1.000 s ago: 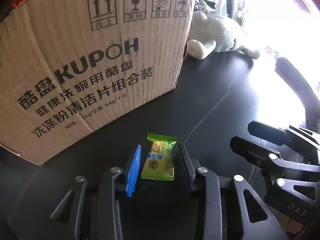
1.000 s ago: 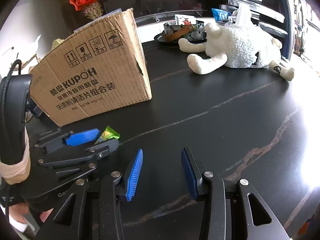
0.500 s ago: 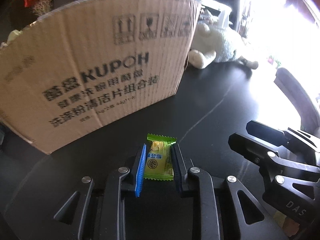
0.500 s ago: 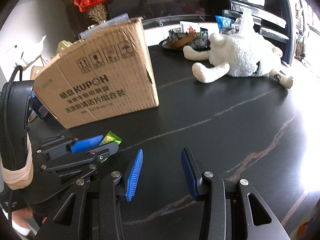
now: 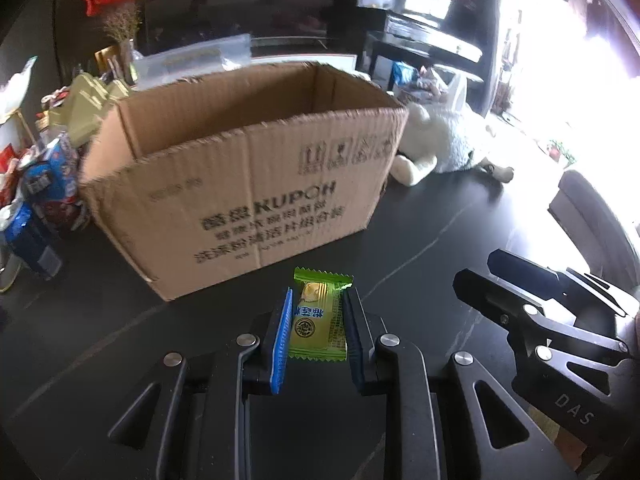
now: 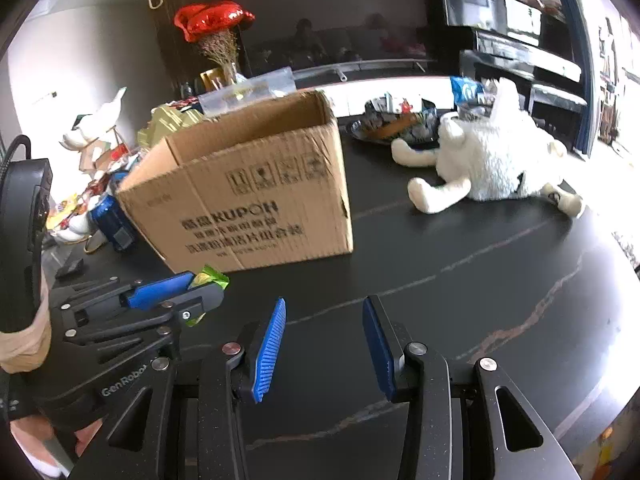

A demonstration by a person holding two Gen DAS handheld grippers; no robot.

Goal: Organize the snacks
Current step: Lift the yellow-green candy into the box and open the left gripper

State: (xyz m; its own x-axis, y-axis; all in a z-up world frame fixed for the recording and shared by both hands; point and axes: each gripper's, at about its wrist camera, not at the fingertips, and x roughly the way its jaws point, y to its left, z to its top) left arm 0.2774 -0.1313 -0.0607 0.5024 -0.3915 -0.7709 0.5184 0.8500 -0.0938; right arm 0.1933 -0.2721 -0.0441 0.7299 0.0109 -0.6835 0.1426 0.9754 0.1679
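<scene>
Left tongs (image 5: 316,314) clamped on green snack (image 5: 318,322), held above the bench (image 5: 420,248) in front of the box (image 5: 248,184). Right tongs (image 6: 324,344) part open, empty. Clear the near wall, release over the opening, not the rim.

Black tongs (image 6: 324,344), ribbed blue pads (image 6: 270,350), silver screws (left frame marked "GenRobot", right "DAS").

I count 1 green snack packet (image 5: 318,316), centre of the left wrist view; 1 open cardboard box (image 5: 256,184), upper centre; 1 white plush toy (image 6: 492,164), upper right; 2 grippers, left gripper (image 5: 316,330), right gripper (image 6: 324,344).
</scene>
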